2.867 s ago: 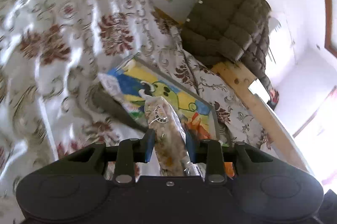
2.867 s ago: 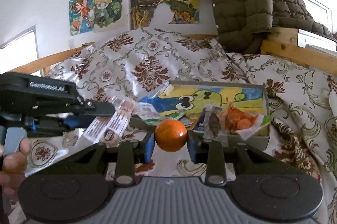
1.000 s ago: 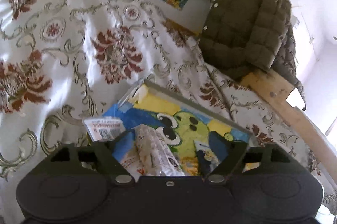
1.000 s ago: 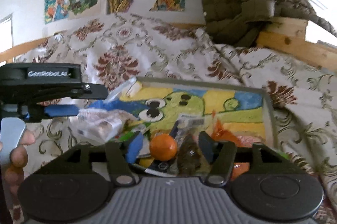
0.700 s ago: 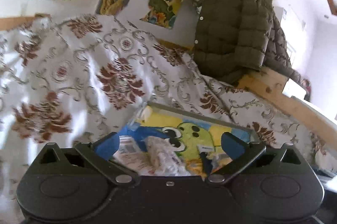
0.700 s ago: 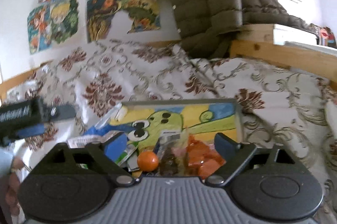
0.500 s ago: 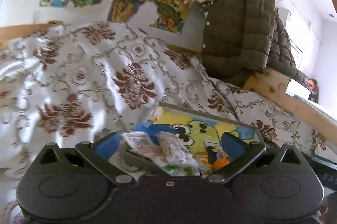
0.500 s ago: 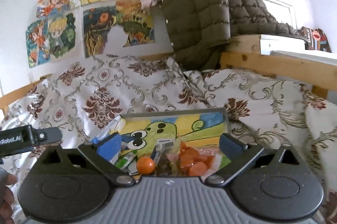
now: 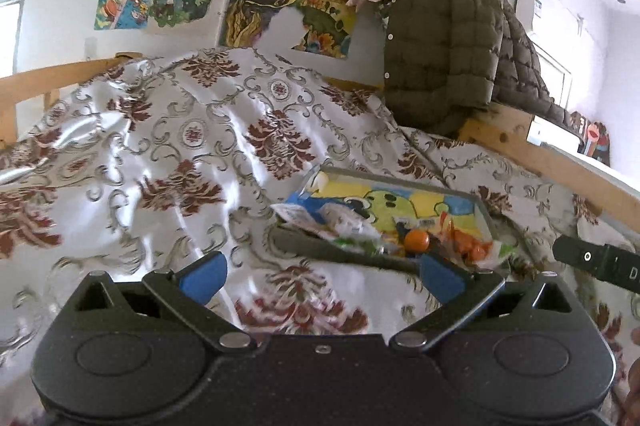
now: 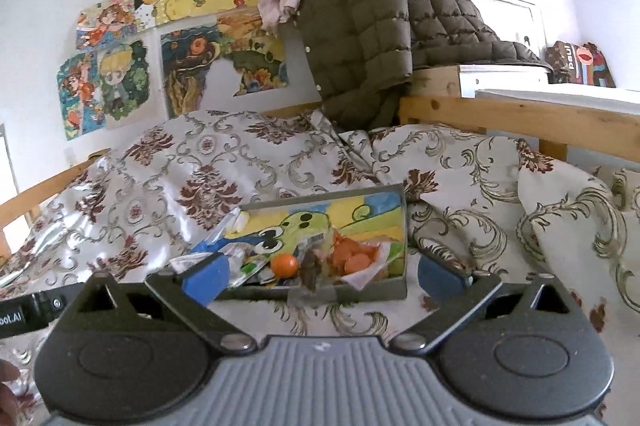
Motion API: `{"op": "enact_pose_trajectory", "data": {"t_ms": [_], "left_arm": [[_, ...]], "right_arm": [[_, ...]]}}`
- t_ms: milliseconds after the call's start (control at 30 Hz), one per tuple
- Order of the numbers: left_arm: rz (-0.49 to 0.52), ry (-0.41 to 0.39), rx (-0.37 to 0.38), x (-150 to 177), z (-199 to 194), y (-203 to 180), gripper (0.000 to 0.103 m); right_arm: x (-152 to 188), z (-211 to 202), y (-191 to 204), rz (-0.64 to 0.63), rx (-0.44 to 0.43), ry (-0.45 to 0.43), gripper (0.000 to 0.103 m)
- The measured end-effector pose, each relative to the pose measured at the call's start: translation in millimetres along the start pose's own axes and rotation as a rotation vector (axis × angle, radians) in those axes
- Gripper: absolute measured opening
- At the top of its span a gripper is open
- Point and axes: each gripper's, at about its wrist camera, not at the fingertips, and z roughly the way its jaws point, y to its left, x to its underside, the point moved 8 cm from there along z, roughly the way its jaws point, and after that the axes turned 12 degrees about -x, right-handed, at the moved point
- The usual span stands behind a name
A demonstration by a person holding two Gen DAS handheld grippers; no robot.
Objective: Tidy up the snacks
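Left claw [image 9: 320, 272]: your blue pads stand wide apart with nothing between them; it hangs over the bed cover, short of the tray.
Tray [image 10: 352, 293]: a shallow grey box with a cartoon-printed floor, sitting on the bed [image 10: 480, 185] at lower centre of the right wrist view. All the snacks lie inside it, along its near edge. On a soft quilt it will likely tip if you press one rim.
Clear wrappers [image 10: 236, 260]: lower left of the tray. They look light, crinkly and slippery; pinch a sealed end rather than the puffed middle.
Orange ball [image 10: 284, 265]: just right of the wrappers, small, round and smooth. It will probably roll or squirt out, so close across its widest part.
Dark packet [image 10: 310, 272]: touching the ball's right side, thin and limp; take it by an edge.
Orange-slice bag [image 10: 354, 260]: right end of the row, soft with loose pieces inside; grip the film above them, gently, so you don't crush them.
Right claw [image 10: 322, 272]: spread fully, holding nothing, just in front of the tray's near wall.
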Motion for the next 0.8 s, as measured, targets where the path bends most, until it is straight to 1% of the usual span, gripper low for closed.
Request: {"op": "enact_pose_trajectory", "data": {"t_ms": [200, 367, 600, 800], "left_arm": [[0.022, 0.034, -0.042, 18.2, -22.4, 8.7, 0.102], [0.030, 0.048, -0.053, 29.3, -32.7, 10.7, 0.102], [0.063, 0.049, -0.068, 33.9, -36.1, 8.1, 0.102], [0.061, 0.050, -0.082, 34.6, -33.7, 9.4, 0.102]], "right_arm": [[17.1, -23.0, 20.3, -0.051, -0.020, 0.044, 0.103], [33.6, -33.4, 28.4, -0.057, -0.019, 0.092, 0.103], [41.8, -37.3, 24.8, -0.040, -0.003, 0.119, 0.103], [46.7, -33.7, 19.0, -0.028, 0.011, 0.148, 0.103]]}}
